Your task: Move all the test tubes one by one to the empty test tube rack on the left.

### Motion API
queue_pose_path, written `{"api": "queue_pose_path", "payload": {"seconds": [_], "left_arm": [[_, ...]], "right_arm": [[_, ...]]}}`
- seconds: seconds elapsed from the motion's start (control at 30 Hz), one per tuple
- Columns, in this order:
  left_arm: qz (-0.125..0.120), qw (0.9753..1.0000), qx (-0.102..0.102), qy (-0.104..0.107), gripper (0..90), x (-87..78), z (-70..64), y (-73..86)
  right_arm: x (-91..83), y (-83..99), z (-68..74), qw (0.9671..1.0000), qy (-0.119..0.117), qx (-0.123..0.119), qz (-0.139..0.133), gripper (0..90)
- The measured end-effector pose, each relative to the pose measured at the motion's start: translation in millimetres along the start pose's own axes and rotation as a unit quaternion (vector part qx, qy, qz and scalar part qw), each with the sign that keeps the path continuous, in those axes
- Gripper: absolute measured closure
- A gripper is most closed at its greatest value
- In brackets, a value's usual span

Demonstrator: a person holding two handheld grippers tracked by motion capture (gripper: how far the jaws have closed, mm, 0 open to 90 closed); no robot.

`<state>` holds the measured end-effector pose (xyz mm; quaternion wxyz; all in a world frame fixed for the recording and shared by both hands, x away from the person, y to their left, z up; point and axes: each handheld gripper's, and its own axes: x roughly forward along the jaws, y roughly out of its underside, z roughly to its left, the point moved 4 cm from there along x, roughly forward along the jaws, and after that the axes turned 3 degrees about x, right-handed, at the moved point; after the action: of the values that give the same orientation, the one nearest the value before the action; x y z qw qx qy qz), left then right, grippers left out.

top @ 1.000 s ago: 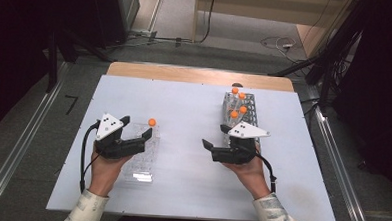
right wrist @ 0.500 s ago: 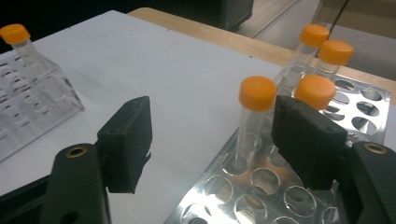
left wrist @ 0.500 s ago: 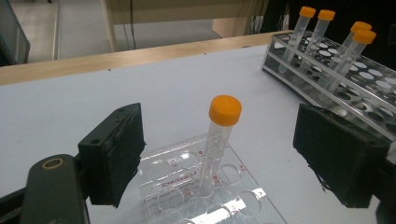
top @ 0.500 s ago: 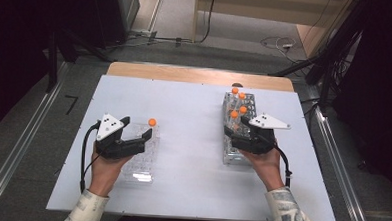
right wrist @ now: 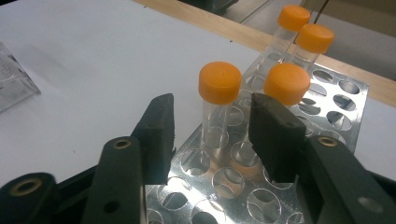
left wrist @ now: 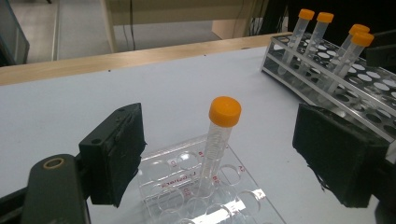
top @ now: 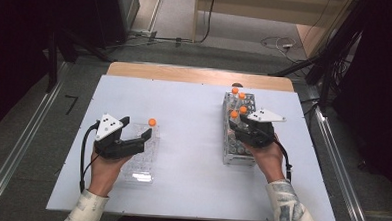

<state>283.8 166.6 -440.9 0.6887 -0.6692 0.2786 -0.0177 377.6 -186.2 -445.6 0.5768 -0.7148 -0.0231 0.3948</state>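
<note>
— Where's the right gripper?
— Over the metal rack, jaws partly open around an orange-capped tube, apparently not touching it.
— And the left gripper?
— Wide open, holding nothing, flanking the lone tube standing in the clear tray.

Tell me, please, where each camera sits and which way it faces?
High view: above the person's side, looking forward and down on the white table; forearms, both hands.
Left gripper view: rides the left gripper, facing the clear rack; own fingers.
Right gripper view: rides the right gripper, facing the metal rack; own fingers.
Both gripper views share the metal rack.
</note>
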Motion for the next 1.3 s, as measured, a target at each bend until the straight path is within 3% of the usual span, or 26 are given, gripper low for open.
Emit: {"api": "queue_pose_path", "payload": {"seconds": [0.23, 0.27, 0.93, 1.3], "left_arm": [[-0.001, 1.0000, -0.002, 0.001, 17.1, -0.1, 0.0, -0.1], [-0.001, 1.0000, -0.002, 0.001, 17.2, 0.0, 0.3, -0.1], [-0.001, 1.0000, -0.003, 0.006, 17.2, 0.7, -0.7, -0.3], [0.003, 1.0000, -0.002, 0.006, 17.2, 1.7, -1.0, 0.4]], "right_arm": [[6.3, 2.1, -7.7, 0.9998, -0.008, 0.010, 0.015, 57.2], [7.5, 2.4, -7.2, 0.9994, -0.029, 0.008, 0.014, 56.7], [25.9, -2.1, -11.3, 0.9978, -0.031, -0.008, 0.058, 69.5], [17.5, -9.7, -13.6, 0.9987, -0.035, -0.006, 0.037, 71.8]]}}
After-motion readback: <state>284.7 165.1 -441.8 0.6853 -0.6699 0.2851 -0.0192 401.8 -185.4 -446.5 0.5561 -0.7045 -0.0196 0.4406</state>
